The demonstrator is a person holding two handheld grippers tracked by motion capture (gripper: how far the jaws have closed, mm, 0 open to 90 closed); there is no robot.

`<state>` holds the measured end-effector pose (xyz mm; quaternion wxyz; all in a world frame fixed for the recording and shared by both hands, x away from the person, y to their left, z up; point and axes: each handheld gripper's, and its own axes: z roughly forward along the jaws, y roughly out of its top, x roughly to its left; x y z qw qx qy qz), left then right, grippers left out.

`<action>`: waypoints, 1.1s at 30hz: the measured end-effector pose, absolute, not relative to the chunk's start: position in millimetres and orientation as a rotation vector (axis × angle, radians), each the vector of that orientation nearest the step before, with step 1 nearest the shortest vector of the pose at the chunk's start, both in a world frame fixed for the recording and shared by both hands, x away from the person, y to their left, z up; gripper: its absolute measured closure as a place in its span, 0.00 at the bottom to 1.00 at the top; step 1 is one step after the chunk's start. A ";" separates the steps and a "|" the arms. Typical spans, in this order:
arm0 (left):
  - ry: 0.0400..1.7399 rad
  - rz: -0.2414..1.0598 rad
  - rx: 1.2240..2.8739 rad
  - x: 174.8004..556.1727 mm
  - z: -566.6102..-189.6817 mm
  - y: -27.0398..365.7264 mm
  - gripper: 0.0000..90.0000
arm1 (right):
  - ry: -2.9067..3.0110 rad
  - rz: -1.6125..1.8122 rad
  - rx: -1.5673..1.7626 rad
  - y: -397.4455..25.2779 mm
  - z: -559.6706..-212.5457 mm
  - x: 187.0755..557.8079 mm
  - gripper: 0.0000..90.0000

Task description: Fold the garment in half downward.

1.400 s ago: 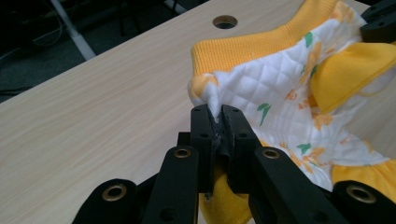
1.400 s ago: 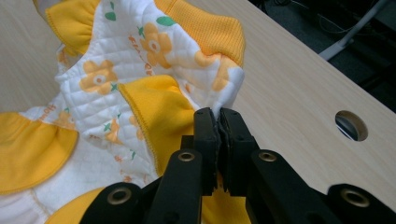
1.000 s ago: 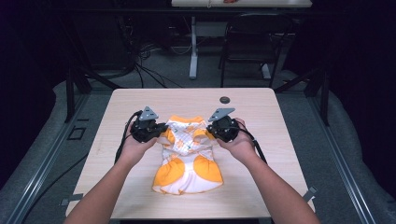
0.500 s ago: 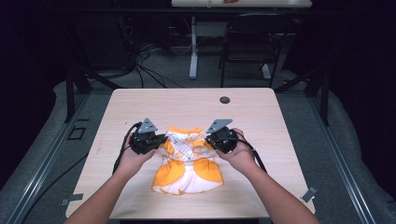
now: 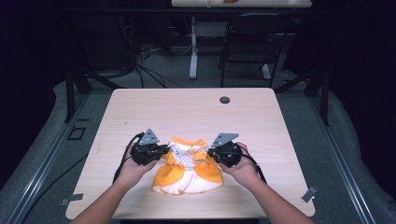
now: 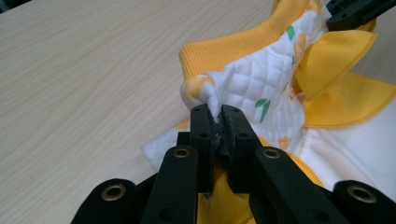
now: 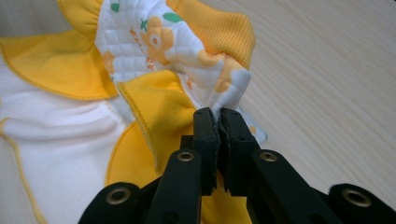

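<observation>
Between the tongs, near table edge: orange-and-white quilted baby garment (image 5: 187,169), left gripper (image 5: 162,151) and right gripper (image 5: 210,153) each pinching its far corners.

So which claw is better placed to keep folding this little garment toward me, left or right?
Neither alone: left claw and right claw are each shut on an upper corner of the garment, mirrored, so both together.

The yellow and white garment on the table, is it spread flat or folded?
Partly folded. The garment has its quilted top edge pinched by the left gripper and right gripper and doubled over the lower part.
</observation>
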<state>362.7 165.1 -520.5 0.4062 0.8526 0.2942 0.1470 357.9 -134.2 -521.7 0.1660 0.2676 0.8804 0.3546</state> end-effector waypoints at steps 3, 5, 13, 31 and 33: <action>0.705 0.319 2.139 355.3 -524.3 164.4 0.92 | 2.530 1.018 0.752 -133.9 -524.3 351.2 0.94; 0.683 0.304 2.150 350.9 -527.2 164.0 0.91 | 2.539 1.040 0.744 -133.6 -526.5 347.6 0.94; 0.672 0.261 2.168 335.3 -541.1 172.4 0.91 | 2.562 1.059 0.727 -135.9 -534.5 335.8 0.94; 0.673 0.206 2.157 311.2 -559.1 180.4 0.88 | 2.595 1.025 0.688 -139.7 -555.9 311.9 0.92; 0.663 0.211 2.164 308.2 -559.9 180.2 0.88 | 2.591 1.021 0.686 -141.0 -556.5 309.0 0.91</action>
